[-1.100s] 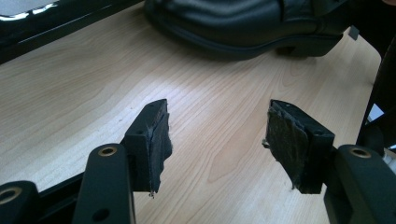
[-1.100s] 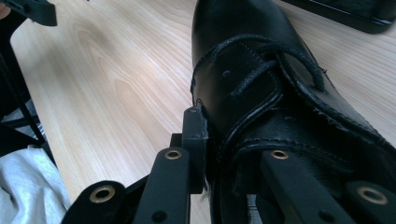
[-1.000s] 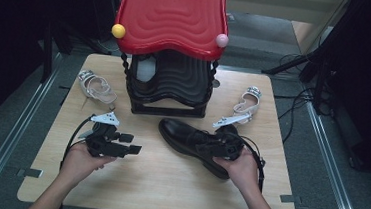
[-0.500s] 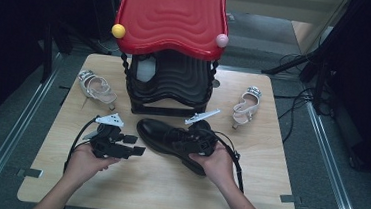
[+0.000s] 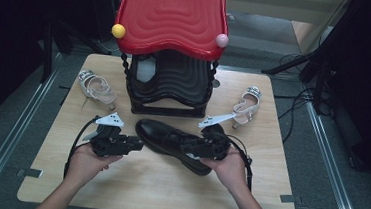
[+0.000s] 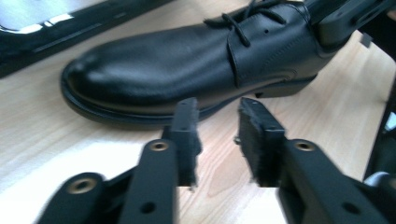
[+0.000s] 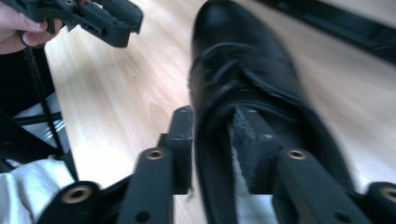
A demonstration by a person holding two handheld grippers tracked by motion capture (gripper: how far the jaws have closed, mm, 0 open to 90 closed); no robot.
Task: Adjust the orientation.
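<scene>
A black leather lace-up shoe (image 5: 170, 139) lies on the wooden table (image 5: 156, 192) in front of the black rack, toe pointing left. My right gripper (image 5: 201, 148) is shut on the shoe's collar wall (image 7: 212, 140), one jaw inside the opening and one outside. My left gripper (image 5: 138, 143) stands open just left of the toe with nothing between its fingers; in the left gripper view the shoe (image 6: 187, 60) lies right beyond the left gripper (image 6: 217, 140). The left gripper (image 7: 112, 21) also appears at the top left of the right gripper view.
A black shoe rack (image 5: 169, 85) under a red wavy top (image 5: 173, 16) stands at the table's back. One white strappy sandal (image 5: 96, 87) lies left of it, another sandal (image 5: 246, 107) to its right. Cables trail off the table's right side.
My right gripper has carried the black shoe leftward, toward the table's middle and the rack front. The left gripper has stayed open and shifted slightly right, close to the toe.
</scene>
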